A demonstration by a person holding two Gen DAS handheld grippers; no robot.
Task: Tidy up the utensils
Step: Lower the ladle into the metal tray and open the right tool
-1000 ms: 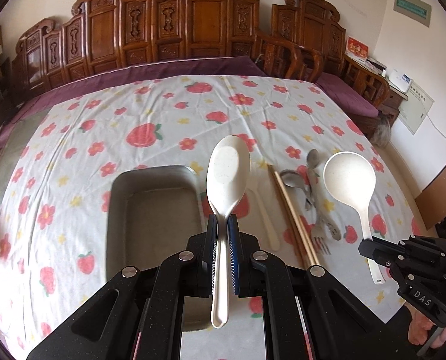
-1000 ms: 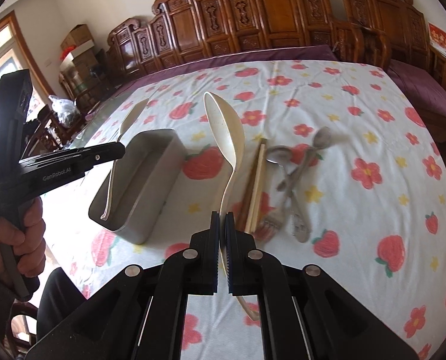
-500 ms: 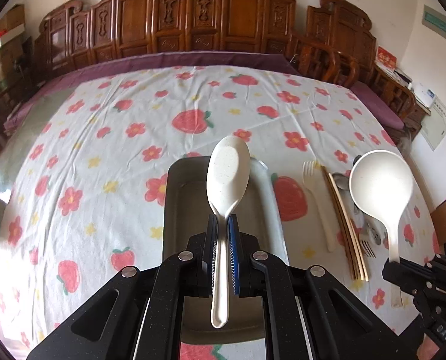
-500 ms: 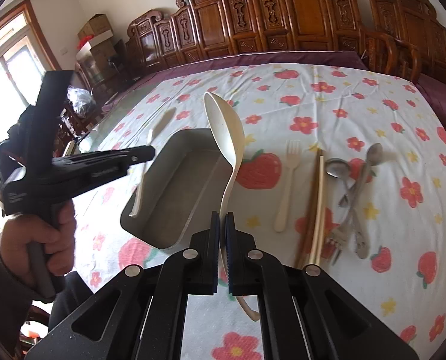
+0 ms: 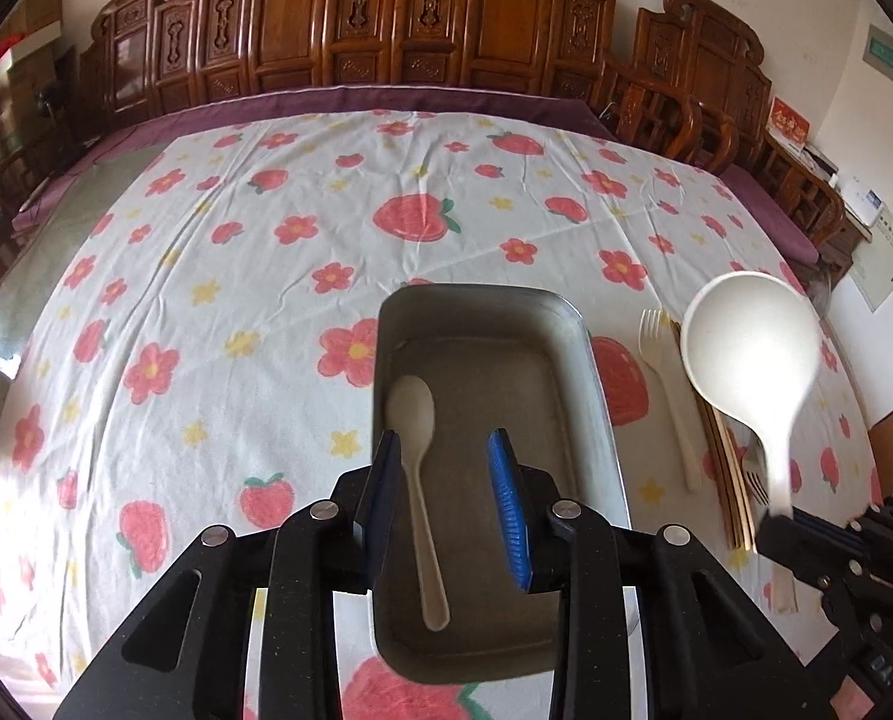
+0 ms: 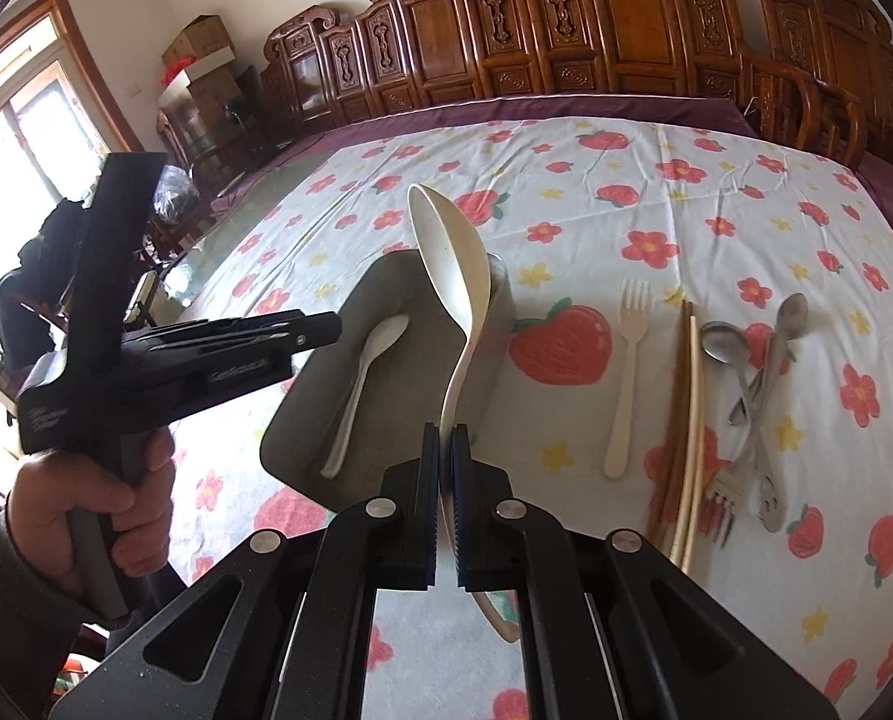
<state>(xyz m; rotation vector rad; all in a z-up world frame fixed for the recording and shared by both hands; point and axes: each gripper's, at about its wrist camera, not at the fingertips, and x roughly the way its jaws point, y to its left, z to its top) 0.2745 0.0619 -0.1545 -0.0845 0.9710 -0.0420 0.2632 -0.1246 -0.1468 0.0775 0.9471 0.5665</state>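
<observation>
Strawberry-print tablecloth (image 5: 278, 300) under carved wooden chairs, left gripper (image 5: 449, 501) with jaws opening over metal tray (image 5: 596, 396), small pale spoon (image 5: 415, 438) lying free in the tray below them, right gripper (image 6: 445, 501) clamped on white ladle (image 6: 455, 276), handle end hidden, blurred metal cutlery (image 6: 758, 396) to its right.

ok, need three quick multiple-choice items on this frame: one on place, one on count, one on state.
1. Where is the small spoon?
A. in the tray
B. on the cloth
C. in the left gripper

2. How many cream forks lie on the cloth?
A. none
B. one
C. three

3. What is the right gripper doing?
A. open, empty
B. shut on chopsticks
C. shut on the ladle

Key: 1 A, the spoon lies on the tray floor, with the left jaws opening and clear of it. 2 B, a single cream fork lies beside the chopsticks. 3 C, its pads clamp the ladle handle.
</observation>
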